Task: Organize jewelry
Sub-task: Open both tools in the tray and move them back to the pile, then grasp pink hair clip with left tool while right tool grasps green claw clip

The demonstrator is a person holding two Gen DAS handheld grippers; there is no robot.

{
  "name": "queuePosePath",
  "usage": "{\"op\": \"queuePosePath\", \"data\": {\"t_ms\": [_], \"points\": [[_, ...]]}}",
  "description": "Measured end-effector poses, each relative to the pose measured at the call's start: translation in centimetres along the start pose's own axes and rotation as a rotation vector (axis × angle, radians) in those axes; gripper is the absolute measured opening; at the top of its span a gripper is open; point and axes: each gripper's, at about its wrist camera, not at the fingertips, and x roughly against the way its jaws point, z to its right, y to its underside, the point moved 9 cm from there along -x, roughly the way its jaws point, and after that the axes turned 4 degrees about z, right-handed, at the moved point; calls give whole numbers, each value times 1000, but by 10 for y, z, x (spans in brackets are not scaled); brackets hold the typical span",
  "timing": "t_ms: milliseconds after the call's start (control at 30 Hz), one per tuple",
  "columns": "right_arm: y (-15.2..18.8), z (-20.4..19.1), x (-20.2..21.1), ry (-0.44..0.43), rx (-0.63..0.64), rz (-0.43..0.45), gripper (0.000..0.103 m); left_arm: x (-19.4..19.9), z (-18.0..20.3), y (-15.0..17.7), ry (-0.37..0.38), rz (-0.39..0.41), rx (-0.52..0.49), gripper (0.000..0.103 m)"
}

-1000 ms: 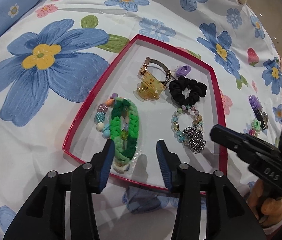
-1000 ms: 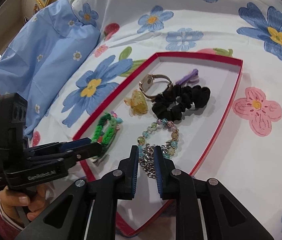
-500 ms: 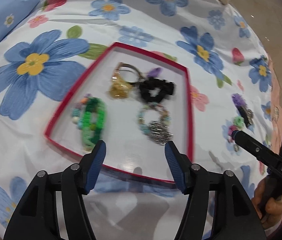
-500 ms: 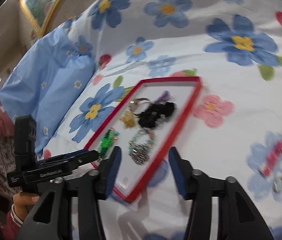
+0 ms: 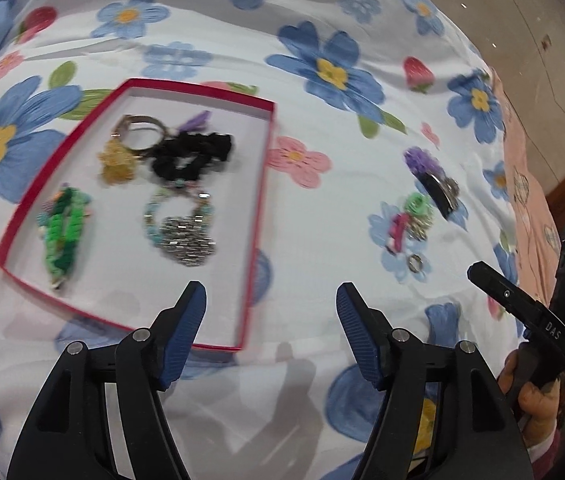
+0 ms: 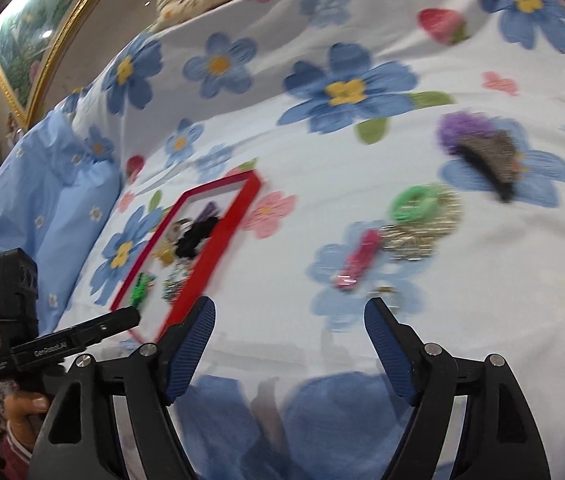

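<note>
above the floral sheet, left gripper (image 5: 269,312) and right gripper (image 6: 290,330) just spread wide, both empty.

Jewelry partly gathered in a red tray (image 5: 260,184)

Green braided bracelet (image 5: 62,232), beaded bracelet (image 5: 180,220), black scrunchie (image 5: 192,156) lie inside; a ring (image 5: 415,263) and green hair tie (image 5: 417,204) lie on the bed.

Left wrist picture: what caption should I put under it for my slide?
Open left gripper hovers empty by the red tray of bracelets and hair ties; more jewelry waits on the flowered sheet.
</note>
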Motion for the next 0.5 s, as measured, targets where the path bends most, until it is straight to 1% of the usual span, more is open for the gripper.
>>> {"op": "queuePosePath", "data": {"t_ms": [167, 400, 500], "points": [[-2, 26, 14, 36, -16, 31, 79, -8, 24, 2, 15, -18, -48, 67], [-8, 51, 17, 65, -35, 45, 77, -20, 54, 0, 26, -38, -115, 67], [-15, 62, 13, 63, -53, 39, 63, -29, 66, -3, 36, -44, -136, 67]]}}
